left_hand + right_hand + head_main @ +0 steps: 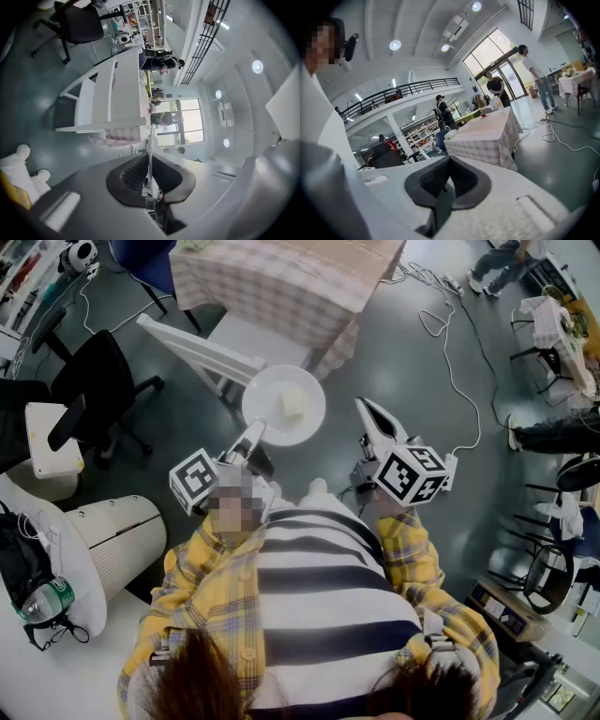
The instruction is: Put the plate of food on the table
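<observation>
In the head view a round white plate [267, 418] with a pale yellow piece of food [293, 404] hangs over the grey floor, short of the table with the checked cloth [281, 277]. My left gripper [255, 431] is shut on the plate's near rim. The left gripper view has the plate [151, 140] edge-on, standing up between the pads of the left gripper [150, 161]. My right gripper [362, 405] is to the right of the plate, shut and holding nothing. Seen along the right gripper [449, 161], the checked table [487, 136] stands ahead.
A white bench [202, 352] stands between me and the table, left of the plate. A black office chair [94, 371] and a white ribbed bin [117, 535] are at the left. Cables [450, 352] trail over the floor at the right. People [534, 70] stand beyond the table.
</observation>
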### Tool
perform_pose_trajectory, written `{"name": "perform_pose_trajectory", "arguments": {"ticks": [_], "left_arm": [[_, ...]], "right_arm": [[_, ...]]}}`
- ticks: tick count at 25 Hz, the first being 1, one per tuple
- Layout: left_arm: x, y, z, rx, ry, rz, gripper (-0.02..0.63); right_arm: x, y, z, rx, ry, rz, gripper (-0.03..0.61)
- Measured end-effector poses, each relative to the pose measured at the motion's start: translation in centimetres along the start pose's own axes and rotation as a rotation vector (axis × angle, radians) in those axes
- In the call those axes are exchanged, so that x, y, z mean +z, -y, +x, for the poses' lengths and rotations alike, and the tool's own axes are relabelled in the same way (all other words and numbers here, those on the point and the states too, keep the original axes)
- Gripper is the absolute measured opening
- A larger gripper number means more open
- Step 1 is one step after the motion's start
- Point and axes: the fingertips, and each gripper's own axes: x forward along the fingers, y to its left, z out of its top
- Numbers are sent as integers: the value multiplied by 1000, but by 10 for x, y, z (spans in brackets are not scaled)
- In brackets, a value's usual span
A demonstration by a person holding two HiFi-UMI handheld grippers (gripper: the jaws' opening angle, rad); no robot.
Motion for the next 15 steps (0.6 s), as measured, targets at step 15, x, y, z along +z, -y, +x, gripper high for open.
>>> {"name": "perform_pose_trajectory", "arguments": {"ticks": [15], "left_arm": [[-2, -9, -1, 13, 1, 11, 15]], "right_arm": [[-8, 0, -2, 18, 1, 41, 2]]}}
